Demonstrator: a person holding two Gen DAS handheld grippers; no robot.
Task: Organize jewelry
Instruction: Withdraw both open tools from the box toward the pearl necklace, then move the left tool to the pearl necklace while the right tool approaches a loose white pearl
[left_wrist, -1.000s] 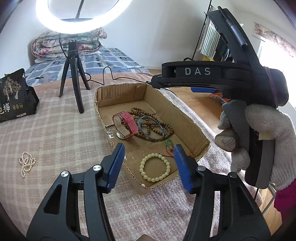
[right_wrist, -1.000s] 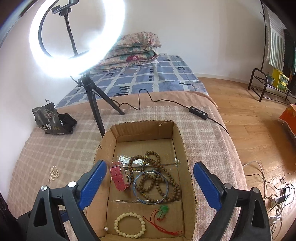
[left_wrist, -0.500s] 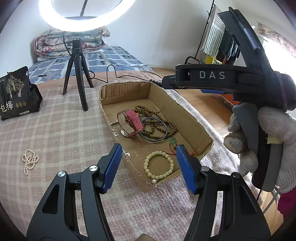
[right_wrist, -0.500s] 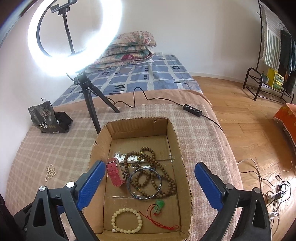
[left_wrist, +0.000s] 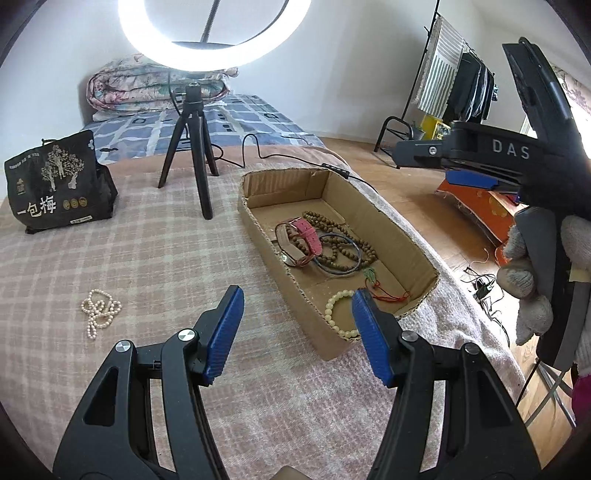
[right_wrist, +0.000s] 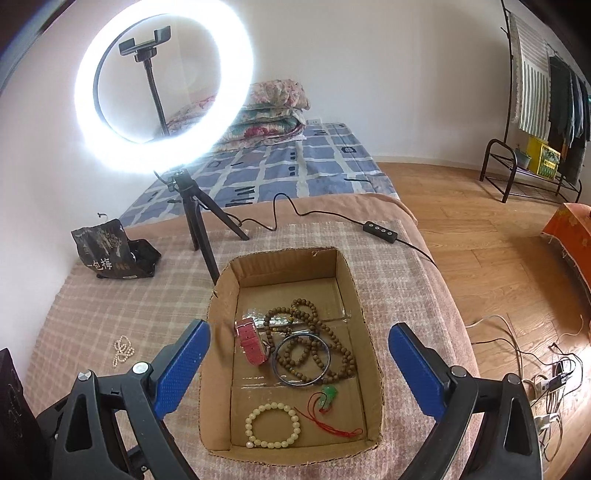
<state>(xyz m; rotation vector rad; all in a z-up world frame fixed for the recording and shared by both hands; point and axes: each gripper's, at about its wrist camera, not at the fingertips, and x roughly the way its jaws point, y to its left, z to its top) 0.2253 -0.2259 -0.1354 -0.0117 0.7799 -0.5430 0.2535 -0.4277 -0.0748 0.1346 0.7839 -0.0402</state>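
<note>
A shallow cardboard box (left_wrist: 264, 236) (right_wrist: 216, 332) lies on the checked blanket. Inside it are a pink watch (left_wrist: 306, 238) (right_wrist: 253, 341), brown wooden beads (left_wrist: 332, 225) (right_wrist: 306, 325), a dark bangle (left_wrist: 340, 254) (right_wrist: 303, 363), a green pendant on red cord (left_wrist: 371, 277) (right_wrist: 327, 395) and a cream bead bracelet (left_wrist: 334, 314) (right_wrist: 273, 424). A pearl strand (left_wrist: 98, 306) (right_wrist: 122, 349) sits on the blanket left of the box. My left gripper (left_wrist: 295, 332) hangs open and empty above the box's near left corner. My right gripper (right_wrist: 295, 373) is open and empty above the box, held by a gloved hand (left_wrist: 535, 273).
A ring light on a black tripod (left_wrist: 192, 147) (right_wrist: 192, 218) stands behind the box, its cable and remote (right_wrist: 380, 230) trailing right. A black snack bag (left_wrist: 55, 184) (right_wrist: 110, 253) lies at the far left. The blanket's right edge drops to a wooden floor with cables (right_wrist: 546, 373).
Both grippers have pulled back and risen a little, so the box looks farther away. The left view has swung left toward the pearl strand. Jaws stay empty.
</note>
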